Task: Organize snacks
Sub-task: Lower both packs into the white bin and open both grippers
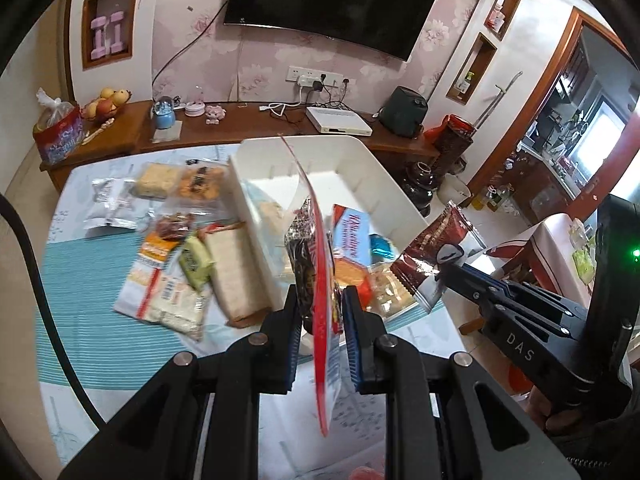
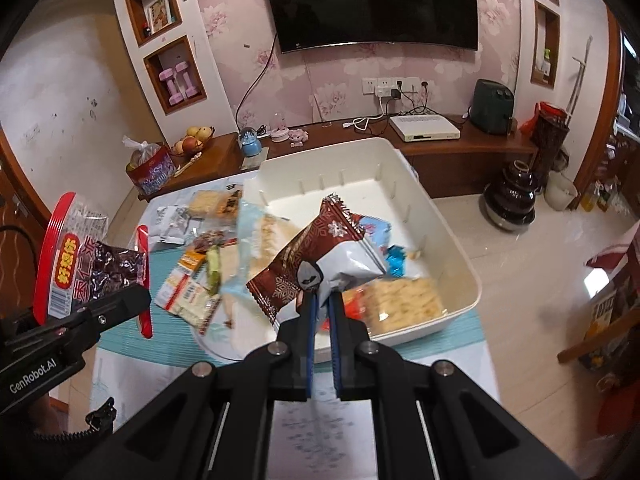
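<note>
Loose snacks [image 1: 168, 280]: a spread of packets lies on the striped teal mat on the left of the table, beside the bin and not yet sorted; they can wait until both hands are free.
Left gripper [image 1: 322, 320]: closed tight on a red-edged clear packet [image 1: 316, 264] with a dark foil piece inside, held on edge so it stands tall between the pads, up off the table near the bin's front corner.
Advice for the left: I'd carry it over the wall first, then tip it flat before letting go, since a packet standing on edge is likely to topple against the side or catch the rim.
White bin [image 2: 448, 216]: open-topped and ribbed inside, with cracker packs, a blue-wrapped sweet and a light blue packet already at the near end; the far end looks bare, so that is the better spot to aim for.
Right gripper [image 2: 322, 300]: clamped on the lower corner of a brown snowflake wrapper [image 2: 320, 248], which hangs over the bin's near part.
Advice for the right: the hold is on a thin corner only, so a quick swing could slip it; lower it close above the packs, then release.
Order: one hand at a time, so the two packets do not collide above the rim.
</note>
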`<state>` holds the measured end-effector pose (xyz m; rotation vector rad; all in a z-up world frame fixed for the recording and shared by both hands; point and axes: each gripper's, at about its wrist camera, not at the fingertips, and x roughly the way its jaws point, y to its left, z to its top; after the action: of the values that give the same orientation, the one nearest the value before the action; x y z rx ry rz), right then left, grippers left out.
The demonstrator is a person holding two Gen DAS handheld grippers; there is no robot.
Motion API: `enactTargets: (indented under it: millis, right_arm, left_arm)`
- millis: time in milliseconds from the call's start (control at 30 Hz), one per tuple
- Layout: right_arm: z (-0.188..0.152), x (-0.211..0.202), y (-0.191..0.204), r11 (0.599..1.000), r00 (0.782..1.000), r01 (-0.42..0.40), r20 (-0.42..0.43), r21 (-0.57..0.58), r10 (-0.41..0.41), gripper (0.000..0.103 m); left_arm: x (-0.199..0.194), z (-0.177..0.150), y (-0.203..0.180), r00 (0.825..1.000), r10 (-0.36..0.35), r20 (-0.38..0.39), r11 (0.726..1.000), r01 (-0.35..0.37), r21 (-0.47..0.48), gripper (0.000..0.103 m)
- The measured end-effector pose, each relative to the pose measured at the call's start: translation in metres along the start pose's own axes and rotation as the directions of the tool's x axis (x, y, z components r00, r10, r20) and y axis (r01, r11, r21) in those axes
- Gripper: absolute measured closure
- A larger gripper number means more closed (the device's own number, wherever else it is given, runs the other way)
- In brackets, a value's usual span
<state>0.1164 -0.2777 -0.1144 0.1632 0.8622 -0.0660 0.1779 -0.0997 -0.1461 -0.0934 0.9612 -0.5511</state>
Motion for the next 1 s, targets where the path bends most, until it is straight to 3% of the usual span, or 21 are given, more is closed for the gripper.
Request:
enactTargets:
  millis: [500,667,833,1000]
  right_arm:
    - [0.008,0.017,-0.048,0.996,1.000,0.013,-0.010,-0.085,-0.014,0.096]
    - [0.008,0.021,-0.050,0.995,1.000,0.006,-0.013,-0.102,-0.007,0.095]
    - [0.008,0.030,-0.050,0.995,0.998,-0.020,-0.053,-0.095,0.015,0.080]
    - [0.006,0.031,-0.042,0.993,0.997,-0.044,-0.064,-0.108,0.037,0.074]
  left_arm:
    - [0.055,0.008,-0.045,0.999,-0.041,-0.025,0.999,0.040,-0.009,0.084]
    - [0.057,0.005,-0.050,0.998,-0.066,-0.021,0.998,0.065,-0.006,0.077]
    - [0.051,0.003,-0.050,0.999,-0.038,-0.011,0.999,0.038,-0.009,0.075]
    - [0.041,0.001,-0.037,1.000,-0.006,-0.001,0.999,0.006,-0.042,0.074]
